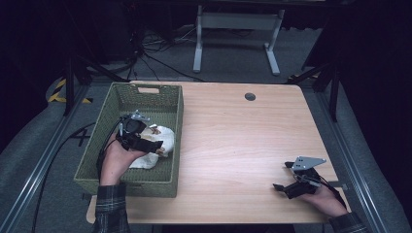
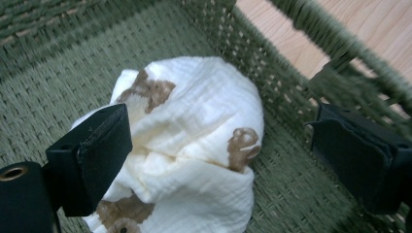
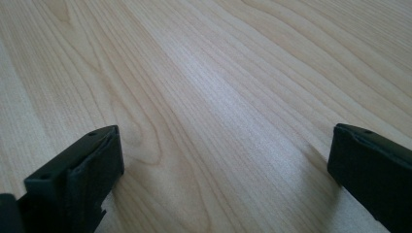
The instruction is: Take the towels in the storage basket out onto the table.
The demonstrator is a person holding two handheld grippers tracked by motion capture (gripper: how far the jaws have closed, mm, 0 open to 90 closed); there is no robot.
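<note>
Two grippers | left gripper (image 1: 156, 145) inside green basket (image 1: 177, 116), jaws wide apart, gripping nothing, white cloth bundle (image 2: 194, 145) directly between and ahead | right gripper (image 1: 281, 187) spread open, empty, on bare surface (image 1: 233, 136), well apart | left nearer

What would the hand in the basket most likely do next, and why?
Probably lower and close the left gripper on the white cloth. Its jaws stand open on either side of the bundled cloth, which lies loose on the floor of the green basket, not yet gripped. The right gripper rests open on the table.
</note>
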